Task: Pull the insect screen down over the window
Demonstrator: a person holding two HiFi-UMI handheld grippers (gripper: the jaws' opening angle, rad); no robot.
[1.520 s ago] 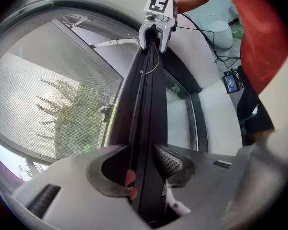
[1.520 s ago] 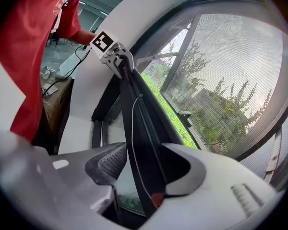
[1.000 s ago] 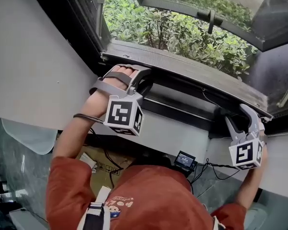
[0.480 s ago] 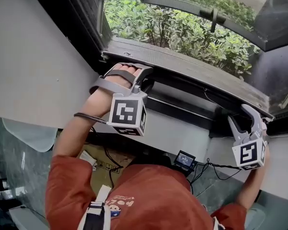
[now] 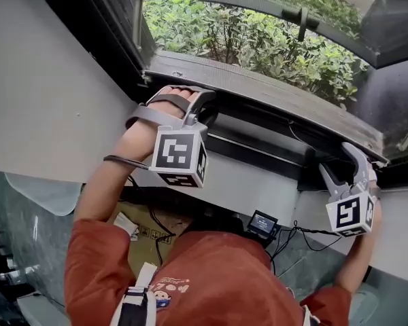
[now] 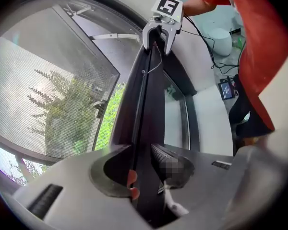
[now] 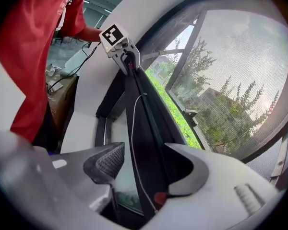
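The insect screen's pull bar (image 5: pixel 272 104) is lying low across the window, close above the bottom edge of the window frame (image 5: pixel 258 151), with the grey mesh (image 6: pixel 53 80) stretching up behind it. That puts the screen nearly down, by my reading.

The bar is looking long, thin and rigid, while the mesh is looking light and soft, so the bar is probably the only sound place to take hold. It is likely sliding in side tracks and pulling back against a spring. Uneven force at the two ends could be tilting and jamming it, and its smooth dark face may be slipping under a loose hold. A thin white cord (image 7: pixel 133 128) is running along it and could be getting pinched.

The left gripper (image 5: pixel 202 104) is sitting near the bar's left end. Its fingers (image 6: pixel 156 152) have just been closing and are pressing on the bar from both sides.

The right gripper (image 5: pixel 340 165) is sitting at the right end. Its fingers (image 7: pixel 110 162) have just been opening and are standing wide, straddling the bar with a gap showing on one side. A firm hold there seems called for before any further pull.
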